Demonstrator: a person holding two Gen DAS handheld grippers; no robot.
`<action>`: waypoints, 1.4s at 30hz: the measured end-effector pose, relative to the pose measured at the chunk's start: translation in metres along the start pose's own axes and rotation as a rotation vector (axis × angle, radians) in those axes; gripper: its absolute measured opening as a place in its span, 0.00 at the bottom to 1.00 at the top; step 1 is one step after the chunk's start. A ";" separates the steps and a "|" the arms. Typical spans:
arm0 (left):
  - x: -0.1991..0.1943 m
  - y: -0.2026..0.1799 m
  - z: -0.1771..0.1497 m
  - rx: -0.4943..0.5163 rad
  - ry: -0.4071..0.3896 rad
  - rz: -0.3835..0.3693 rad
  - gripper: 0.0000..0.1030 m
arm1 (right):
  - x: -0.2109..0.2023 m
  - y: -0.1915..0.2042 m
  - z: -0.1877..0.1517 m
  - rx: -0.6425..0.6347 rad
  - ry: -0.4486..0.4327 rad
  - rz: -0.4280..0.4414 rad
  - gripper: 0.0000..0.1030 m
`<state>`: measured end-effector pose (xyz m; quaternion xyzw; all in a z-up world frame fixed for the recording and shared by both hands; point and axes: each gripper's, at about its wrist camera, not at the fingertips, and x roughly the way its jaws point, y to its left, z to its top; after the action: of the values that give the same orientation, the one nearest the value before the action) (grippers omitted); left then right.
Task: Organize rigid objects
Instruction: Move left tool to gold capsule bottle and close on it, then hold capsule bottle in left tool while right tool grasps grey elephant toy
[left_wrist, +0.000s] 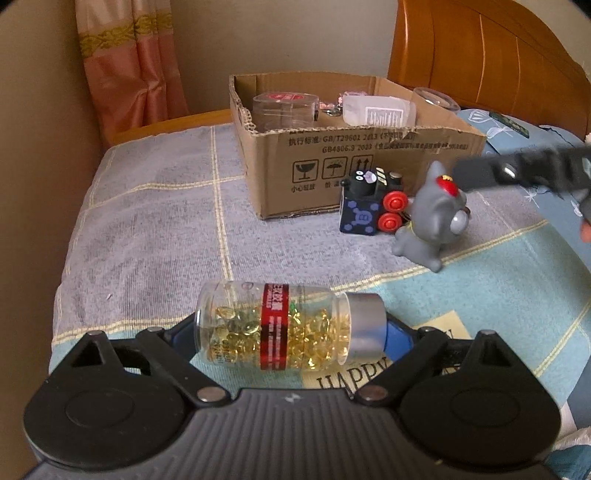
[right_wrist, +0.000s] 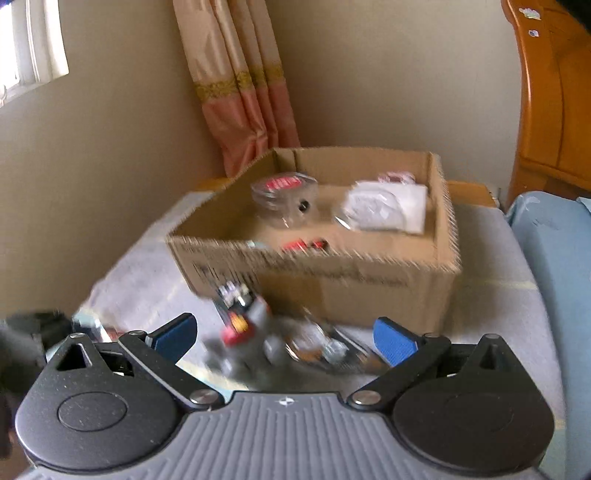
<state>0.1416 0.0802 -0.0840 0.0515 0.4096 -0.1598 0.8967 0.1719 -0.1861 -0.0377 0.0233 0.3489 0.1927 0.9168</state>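
My left gripper (left_wrist: 291, 328) is shut on a clear bottle of yellow capsules (left_wrist: 284, 326) with a red label and a silver cap, held sideways above the bed. A grey cat figure (left_wrist: 430, 221) and a black-and-blue toy train (left_wrist: 369, 208) sit on the blanket in front of the cardboard box (left_wrist: 332, 170). My right gripper (right_wrist: 284, 338) is open, just above the blurred grey cat figure (right_wrist: 255, 350) and toy train (right_wrist: 236, 306). It shows as a dark blur at the right of the left wrist view (left_wrist: 524, 170). The box (right_wrist: 332, 280) holds a clear jar (right_wrist: 286, 201) and a white packet (right_wrist: 384, 208).
The bed has a grey and light-blue checked blanket (left_wrist: 155, 221). A wooden headboard (left_wrist: 487, 59) stands behind the box. A pink curtain (left_wrist: 129, 70) hangs at the far wall. A blue pillow (right_wrist: 554, 251) lies right of the box.
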 end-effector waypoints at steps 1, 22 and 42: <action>0.000 0.000 0.000 -0.001 0.000 -0.001 0.91 | 0.007 0.004 0.003 -0.003 0.003 -0.012 1.00; -0.006 -0.002 -0.002 0.038 0.003 -0.002 0.91 | -0.039 -0.042 -0.046 0.014 0.127 -0.133 1.00; -0.004 -0.001 -0.001 0.054 -0.002 -0.023 0.91 | 0.020 0.018 -0.036 0.000 0.236 -0.060 1.00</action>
<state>0.1382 0.0804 -0.0812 0.0707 0.4048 -0.1813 0.8935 0.1565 -0.1658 -0.0741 -0.0101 0.4551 0.1667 0.8746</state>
